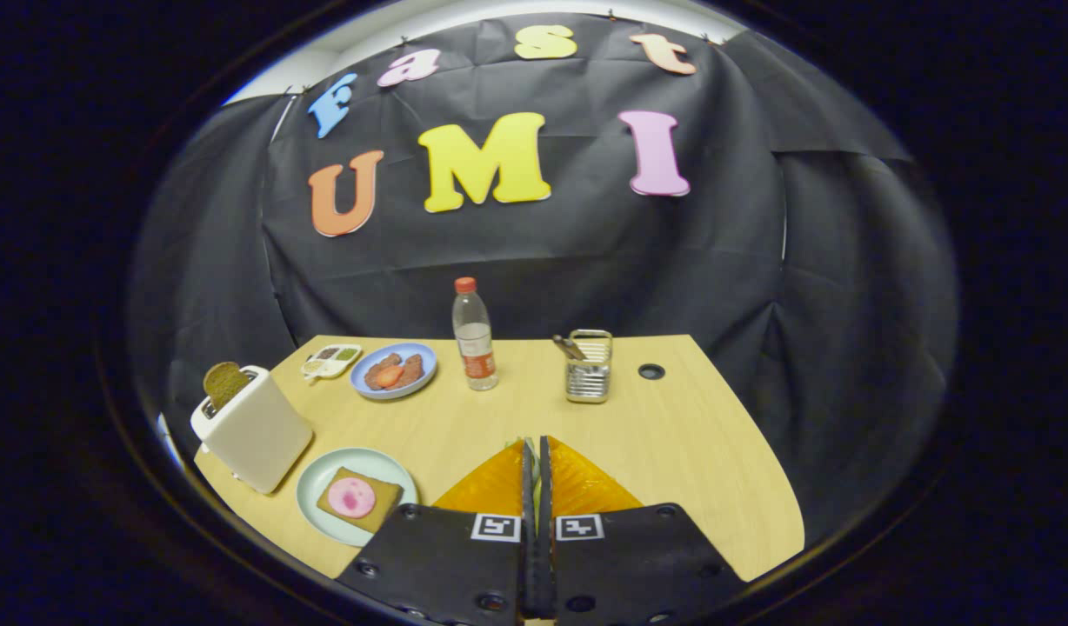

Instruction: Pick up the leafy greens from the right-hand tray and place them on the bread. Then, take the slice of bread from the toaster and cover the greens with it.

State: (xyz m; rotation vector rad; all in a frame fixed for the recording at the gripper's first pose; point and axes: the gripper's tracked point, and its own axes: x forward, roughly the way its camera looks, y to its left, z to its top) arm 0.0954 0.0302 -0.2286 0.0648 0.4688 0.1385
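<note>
Gripper (535,452) fingers are pressed nearly together, only a thin slit between them. A sliver of pale green shows at the tips, possibly the leafy greens (529,442) pinched there, but it is too small to call. No right-hand tray identifiable from this angle.

Layout on the light wooden table (690,452):
- Near-left edge: pale green round plate (317,500) carrying a square slice of brown bread (370,504) topped with a round pink slice of ham (352,497). No greens on it.
- Just left of the plate: white boxy toaster (254,429) with a dark brown slice of toast (225,382) sticking up out of the slot.
- Far-left: blue plate (393,370) with reddish-brown food, small white divided dish (331,360) beside it.
- Far edge, centre: clear plastic bottle with red cap (474,334), then a metal wire utensil caddy (589,365) to its right.

Status, my read: greens not yet on the bread and toast untouched, so both placements remain. If the fingers do hold the greens, the pick is done and the next step is moving left over the green plate.
</note>
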